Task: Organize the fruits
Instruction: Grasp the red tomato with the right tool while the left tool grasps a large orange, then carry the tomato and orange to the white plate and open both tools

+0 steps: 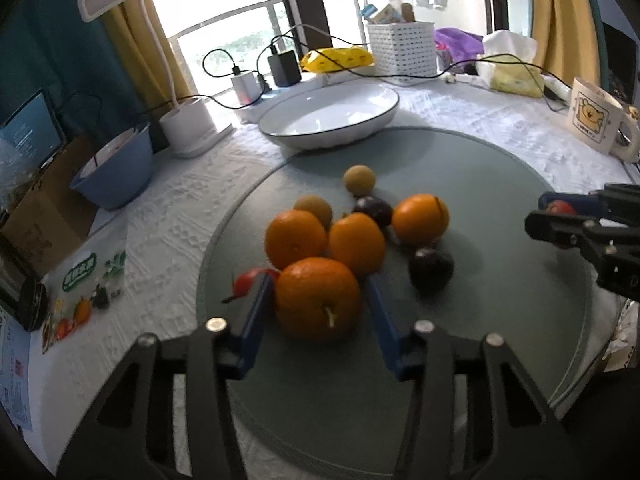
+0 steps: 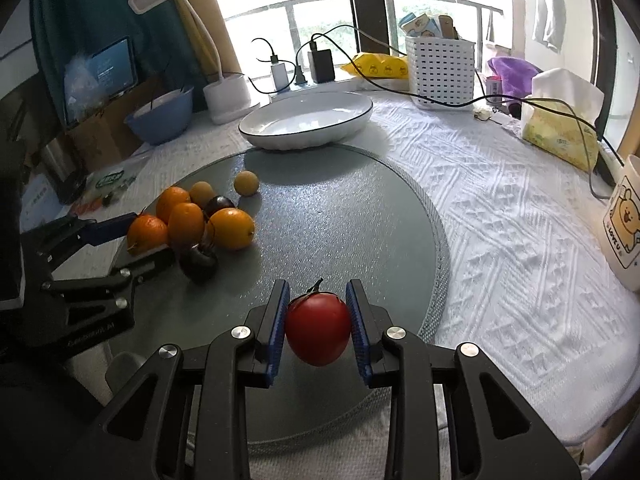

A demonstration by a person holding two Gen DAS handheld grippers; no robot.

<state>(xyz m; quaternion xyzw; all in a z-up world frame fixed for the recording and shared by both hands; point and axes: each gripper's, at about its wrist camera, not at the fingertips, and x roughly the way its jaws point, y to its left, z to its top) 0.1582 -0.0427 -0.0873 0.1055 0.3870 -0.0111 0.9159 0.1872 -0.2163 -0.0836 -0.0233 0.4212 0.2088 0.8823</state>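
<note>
Several oranges, two dark plums (image 1: 431,269) and two small tan fruits (image 1: 359,180) lie clustered on a round grey glass mat (image 1: 500,208). My left gripper (image 1: 318,280) is closed around the nearest orange (image 1: 318,298), its blue pads touching both sides. A small red fruit (image 1: 250,280) lies just left of it. My right gripper (image 2: 317,304) is shut on a red tomato (image 2: 318,328) and holds it over the mat's near right part; it shows at the right edge of the left wrist view (image 1: 560,220). An empty white plate (image 2: 306,118) stands behind the mat.
A blue bowl (image 1: 116,172) and a white lamp base (image 1: 188,120) stand at the back left. A white basket (image 2: 440,72), a tissue pack (image 2: 560,132) and a bear mug (image 2: 624,228) stand at the right. Cables run along the back edge.
</note>
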